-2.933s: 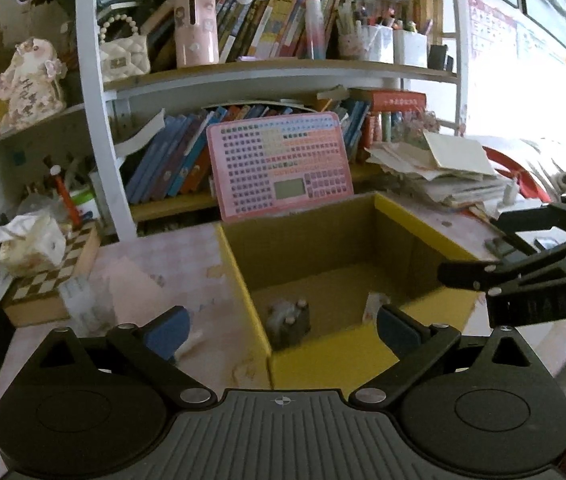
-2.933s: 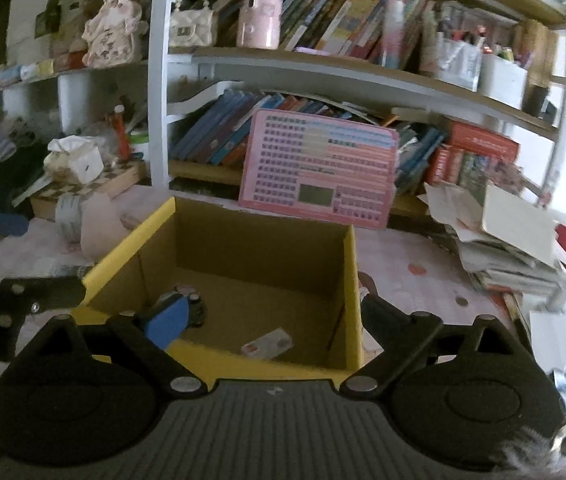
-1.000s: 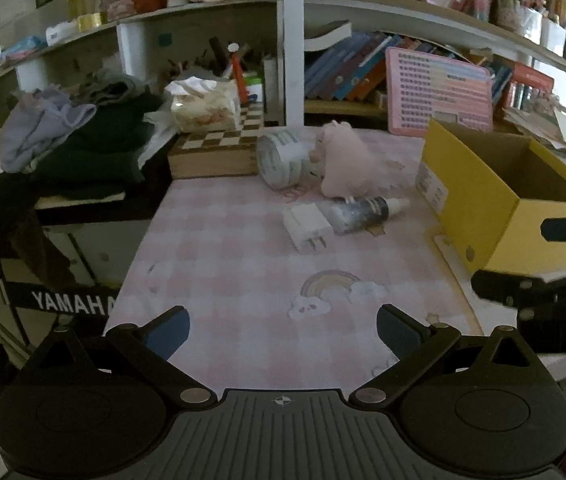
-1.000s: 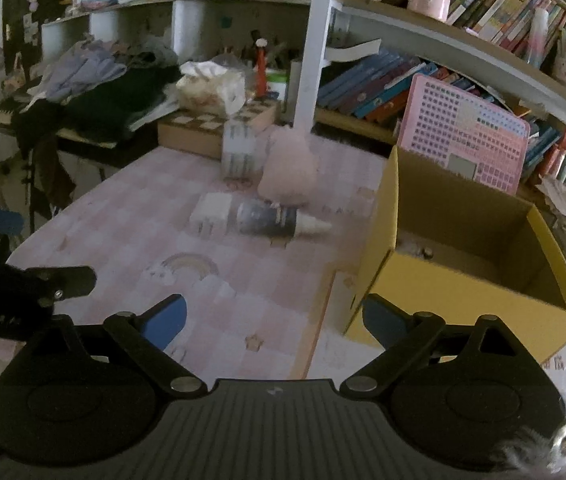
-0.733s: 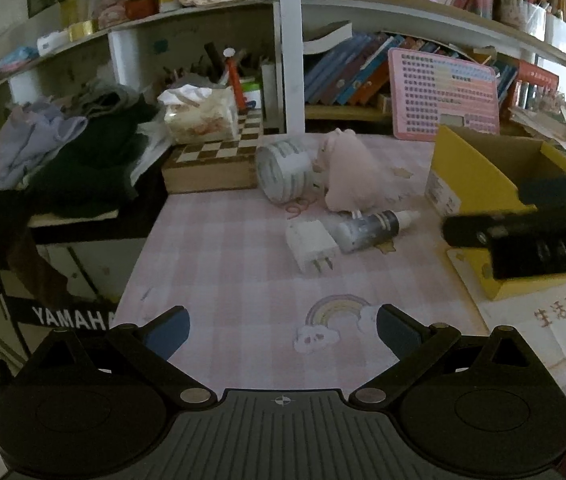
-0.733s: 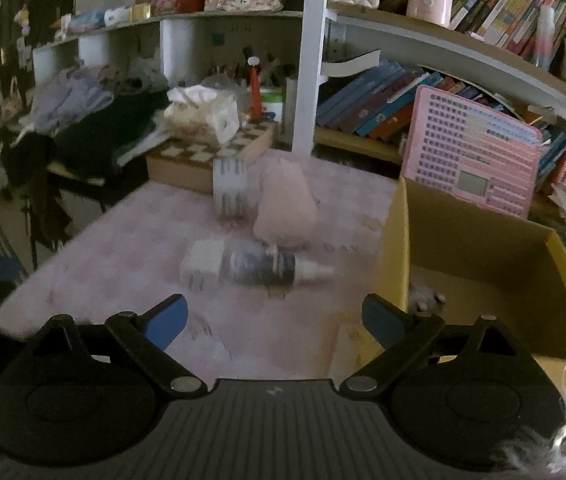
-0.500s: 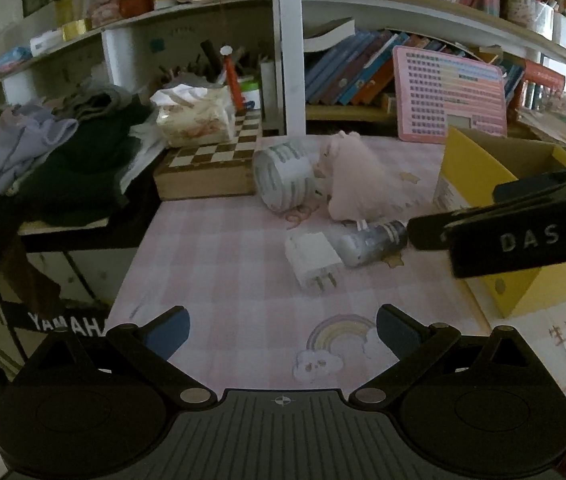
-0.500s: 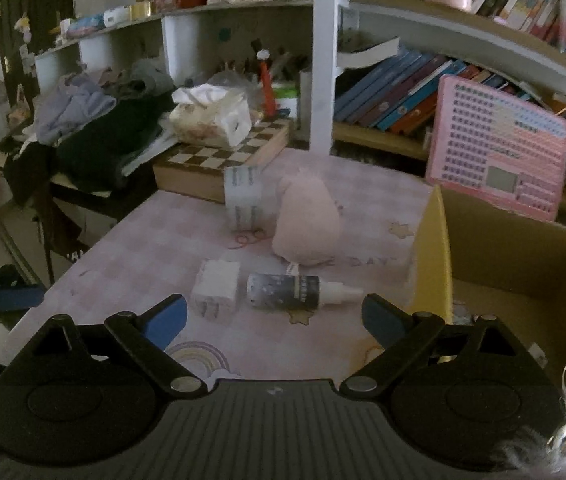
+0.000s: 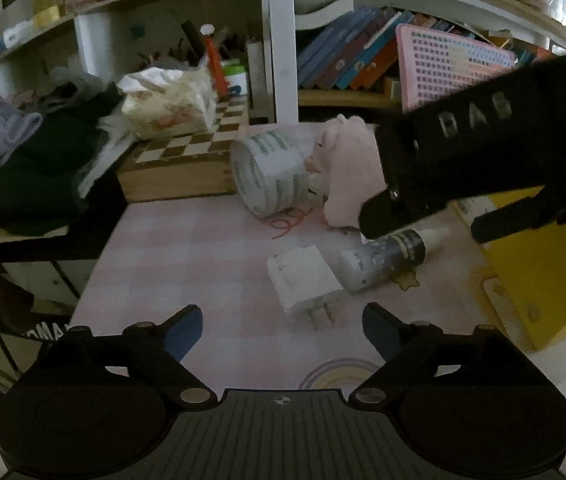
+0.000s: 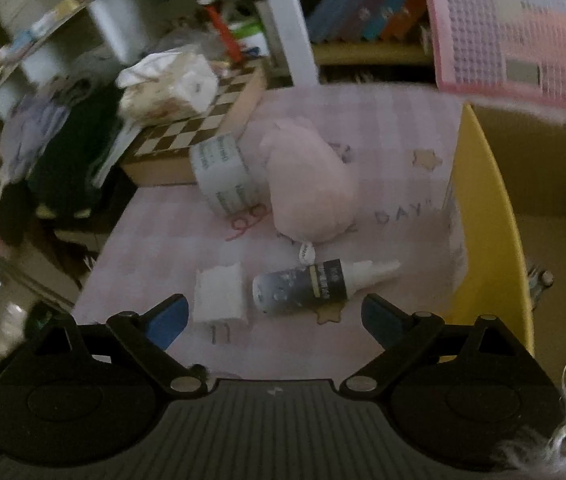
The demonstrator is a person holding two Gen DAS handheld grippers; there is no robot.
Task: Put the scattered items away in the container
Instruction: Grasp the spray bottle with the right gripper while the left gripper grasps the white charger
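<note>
To tidy, all to the left of the yellow box (image 10: 487, 216): 1 white plug (image 9: 303, 276), 1 dark bottle (image 10: 303, 286) lying on its side, 1 pink soft toy (image 10: 307, 188) and 1 roll of tape (image 10: 223, 176). Bottle nearest the box, with its white tip aimed at the box wall. Plug just beyond the bottle. Toy and tape farther back.

Pointing down at the plug with the left gripper (image 9: 283, 324): fingers wide, just closed in a little, nothing between them. Pointing down at the bottle with the right gripper (image 10: 273, 316): fingers wide too, holding nothing.

What could go wrong:
- Bumping 1 gripper into the other, with both so close above the same 2 things.
- Knocking the plug away while grabbing the bottle right beside it.
- Sending the bottle rolling over the table (image 9: 187, 248), being round and on its side.
- Slipping off the plug's smooth sides, or catching on its 2 metal pins.

Hard to see:
- Part of the toy in the left view, covered by the black right gripper.
- Most of the inside of the box, cut off, with only a small thing (image 10: 539, 280) by its left wall, too blurry to name.
- The whole right view, dark and smeared.
- Whether plug and bottle touch: cannot tell.
</note>
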